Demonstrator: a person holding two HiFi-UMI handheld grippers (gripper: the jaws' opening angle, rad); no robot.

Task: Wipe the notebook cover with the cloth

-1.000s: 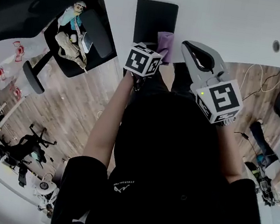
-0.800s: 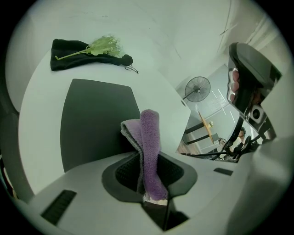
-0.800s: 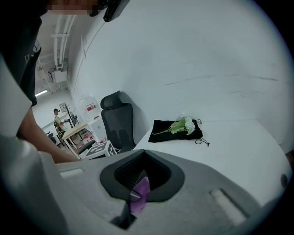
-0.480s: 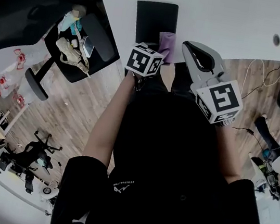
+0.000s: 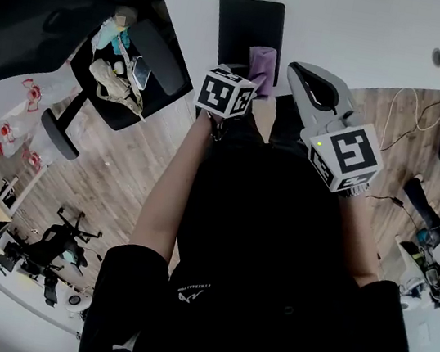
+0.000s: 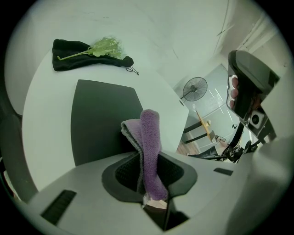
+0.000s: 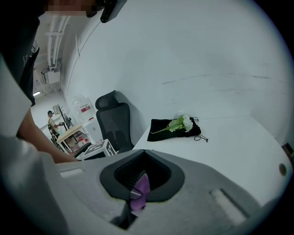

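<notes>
— Black notebook [image 6: 101, 119] lies flat on the white table [image 6: 43, 124]. It looks stiff.
— Soft purple cloth [image 6: 149, 137] flops by its near edge. The left gripper [image 6: 148, 181] pinches it low, a good spot. The right gripper [image 7: 137, 187] is closed on a purple scrap [image 7: 142, 186].

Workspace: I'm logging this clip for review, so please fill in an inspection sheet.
Surface: white table, no spills seen.
Job's things: dark notebook flat near the table's edge; purple cloth over its near end.
Clutter: black pouch with a flower sprig at the far side.
Grippers: left gripper claw shut on the cloth; right gripper claw shut, a purple sliver at its tip.
Cables: loose cables on the wood floor, right side.
Surroundings: black office chair beside the table.
</notes>
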